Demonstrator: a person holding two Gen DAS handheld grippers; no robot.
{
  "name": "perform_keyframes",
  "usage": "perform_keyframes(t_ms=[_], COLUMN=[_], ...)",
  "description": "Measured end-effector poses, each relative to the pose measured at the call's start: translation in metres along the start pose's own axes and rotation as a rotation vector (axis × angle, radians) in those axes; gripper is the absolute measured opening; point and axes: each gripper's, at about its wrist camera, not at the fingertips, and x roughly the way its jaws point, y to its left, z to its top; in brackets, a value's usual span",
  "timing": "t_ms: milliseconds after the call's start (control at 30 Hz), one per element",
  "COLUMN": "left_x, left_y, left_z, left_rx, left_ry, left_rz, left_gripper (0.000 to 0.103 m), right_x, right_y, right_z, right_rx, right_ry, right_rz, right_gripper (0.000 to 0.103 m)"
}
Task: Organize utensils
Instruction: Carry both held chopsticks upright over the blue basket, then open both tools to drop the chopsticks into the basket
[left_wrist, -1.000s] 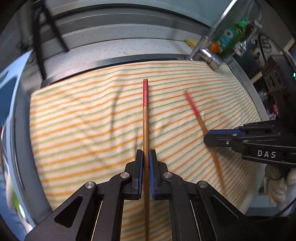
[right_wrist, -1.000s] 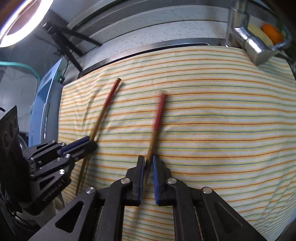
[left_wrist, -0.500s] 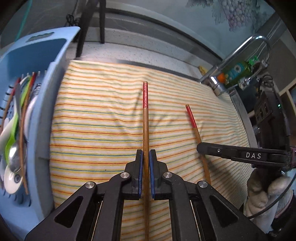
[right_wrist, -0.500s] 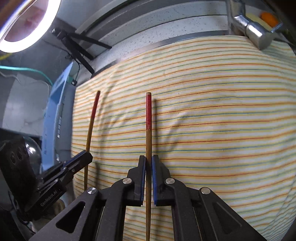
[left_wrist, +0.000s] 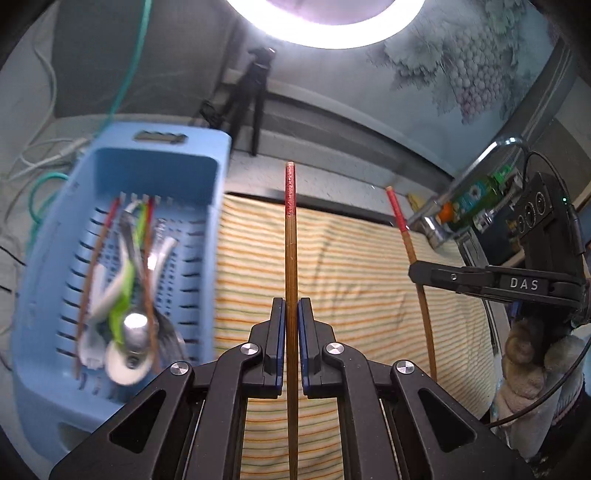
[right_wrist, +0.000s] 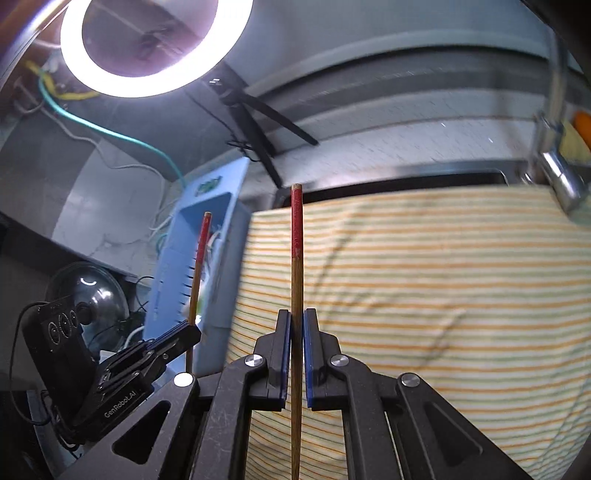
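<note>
Both grippers were clenched, each on one red-tipped chopstick lifted off the striped cloth (left_wrist: 369, 295). The left gripper (left_wrist: 291, 343) held the left chopstick (left_wrist: 290, 258) straight along its own pointing line, red end forward, and the right gripper (right_wrist: 294, 354) held the right chopstick (right_wrist: 296, 280) the same way. The blue basket (left_wrist: 218, 177), already holding spoons and other chopsticks lengthwise, stood just beside the cloth, to the left of both grippers. The left gripper was the nearer to the basket, with the right gripper farther from it, over the cloth. Judging by this, each stick's long axis already ran roughly parallel to the basket's length, so the delivery probably called for a sideways carry more than a turn
</note>
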Motion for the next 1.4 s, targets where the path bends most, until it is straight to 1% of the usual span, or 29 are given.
perform_keyframes(t_ms=[167, 333, 533, 767, 933, 1033, 1167, 1233, 1300, 1400], left_x=[-0.015, -0.021, -0.021, -0.012, -0.011, -0.01, -0.01, -0.011, -0.012, -0.014], left_y=[0.033, 0.066, 0.093, 0.114, 0.122, 0.127, 0.131, 0.133, 0.133, 0.131], left_z=[0.014, 0.023, 0.028, 0.034, 0.036, 0.038, 0.039, 0.039, 0.04, 0.039], left_rx=[-0.025, -0.052, -0.076, -0.087, -0.089, -0.089, -0.092, -0.095, -0.096, -0.092], left_ry=[-0.041, -0.049, -0.048, -0.028, -0.02, -0.015, -0.01, -0.011, -0.013, -0.017], left_rz=[0.069, 0.124, 0.146, 0.145, 0.148, 0.154, 0.162, 0.163, 0.164, 0.169], left_gripper=[0.005, 0.005, 0.005, 0.005, 0.005, 0.005, 0.014, 0.014, 0.014, 0.014], right_x=[0.013, 0.036, 0.072, 0.11, 0.125, 0.129, 0.13, 0.129, 0.129, 0.125], right_y=[0.041, 0.076, 0.106, 0.123, 0.13, 0.135, 0.139, 0.139, 0.139, 0.138], right_z=[0.017, 0.026, 0.029, 0.033, 0.035, 0.035, 0.037, 0.038, 0.038, 0.038], right_rx=[-0.061, -0.096, -0.103, -0.076, -0.075, -0.089, -0.107, -0.114, -0.12, -0.129], right_ry=[-0.005, 0.002, 0.037, 0.084, 0.099, 0.106, 0.101, 0.101, 0.101, 0.091], right_rz=[0.037, 0.063, 0.079, 0.083, 0.077, 0.069, 0.052, 0.045, 0.038, 0.031], right_gripper=[0.006, 0.006, 0.006, 0.006, 0.006, 0.009, 0.009, 0.012, 0.019, 0.021])
